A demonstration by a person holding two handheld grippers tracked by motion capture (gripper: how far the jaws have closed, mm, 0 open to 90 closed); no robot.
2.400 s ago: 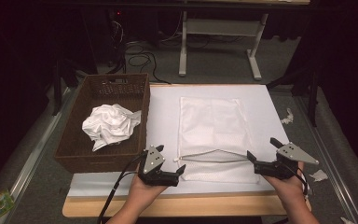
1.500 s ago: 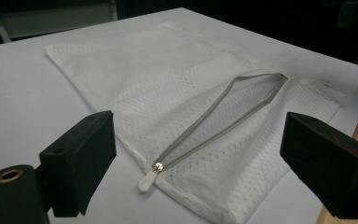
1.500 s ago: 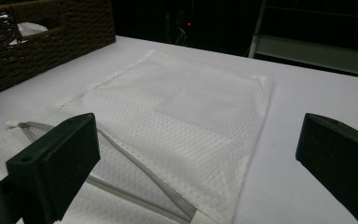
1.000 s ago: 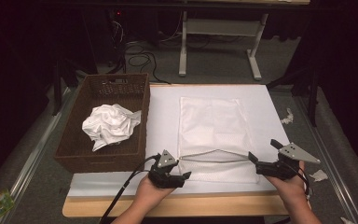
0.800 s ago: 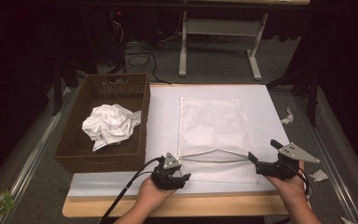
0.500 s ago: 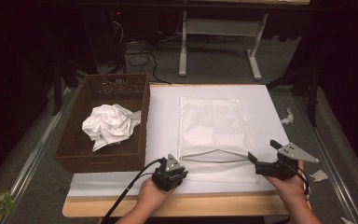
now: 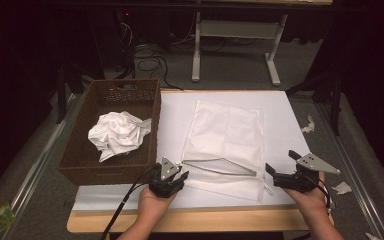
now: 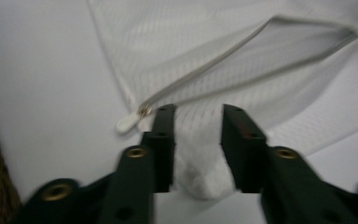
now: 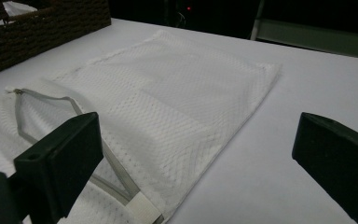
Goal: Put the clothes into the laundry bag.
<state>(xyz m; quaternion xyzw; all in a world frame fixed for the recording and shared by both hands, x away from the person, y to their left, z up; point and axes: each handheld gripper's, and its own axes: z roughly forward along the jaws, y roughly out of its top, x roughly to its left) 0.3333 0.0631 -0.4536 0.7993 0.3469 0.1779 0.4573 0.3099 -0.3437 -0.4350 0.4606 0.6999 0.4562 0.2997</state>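
Note:
A white mesh bag (image 7: 225, 135) lies flat on the white mat, its zip (image 7: 220, 167) pulled open along the near end. My left gripper (image 7: 180, 175) sits at the bag's near left corner. In the left gripper view its jaws (image 8: 198, 140) stand apart and have just been opening. A puckered fold of mesh (image 8: 200, 179) lies between them, unpressed, and the zip pull (image 8: 128, 123) is just left of the tips. My right gripper (image 7: 281, 162) rests wide open at the bag's near right corner, with the bag (image 9: 168, 93) spread ahead of its jaws (image 9: 200, 154).
A brown wicker basket (image 7: 152, 125) at the mat's left edge holds a crumpled white cloth (image 7: 117, 132). Paper scraps (image 7: 307, 125) lie right of the table. The wooden table edge (image 7: 190, 220) runs along the front. A desk frame (image 7: 235, 30) stands behind.
My left gripper slid right to the bag's near left corner, pinched shut there, then spread its jaws again. The right gripper has kept still.

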